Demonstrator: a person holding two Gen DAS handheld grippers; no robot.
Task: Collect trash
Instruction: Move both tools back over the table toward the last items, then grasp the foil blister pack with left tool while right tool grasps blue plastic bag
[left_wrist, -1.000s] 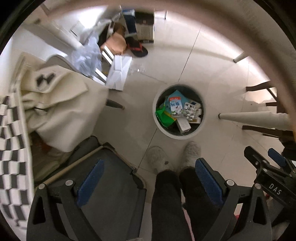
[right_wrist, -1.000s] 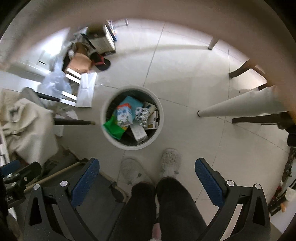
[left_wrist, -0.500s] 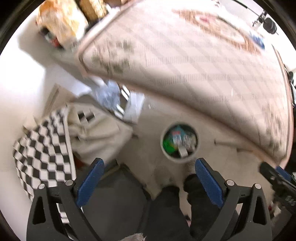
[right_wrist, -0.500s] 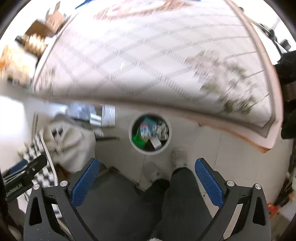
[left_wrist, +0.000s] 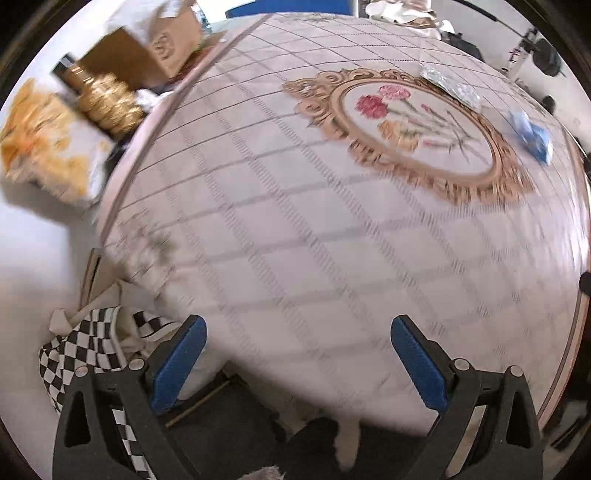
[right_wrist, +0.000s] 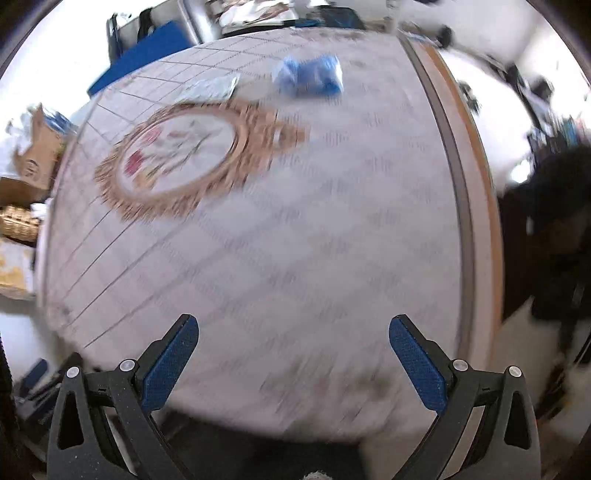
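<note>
A table with a pale checked cloth (left_wrist: 295, 221) and a gold-framed flower medallion fills both views. On its far side lie a crumpled blue piece of trash (left_wrist: 532, 138) and a clear silvery wrapper (left_wrist: 452, 86). Both show in the right wrist view too: the blue trash (right_wrist: 308, 75) and the wrapper (right_wrist: 208, 88). My left gripper (left_wrist: 295, 362) is open and empty above the near table edge. My right gripper (right_wrist: 293, 360) is open and empty, also at the near edge. The trash bin is out of view.
A cardboard box (left_wrist: 147, 48), a golden basket (left_wrist: 110, 103) and a yellow-patterned bag (left_wrist: 40, 147) stand left of the table. A black-and-white checked cloth (left_wrist: 85, 354) hangs at lower left. Dark clutter (right_wrist: 546, 236) sits right of the table.
Both grippers have swung up from the floor and the filled bin to face the tabletop. The bin has dropped out of view. Both grippers stay open and empty.
</note>
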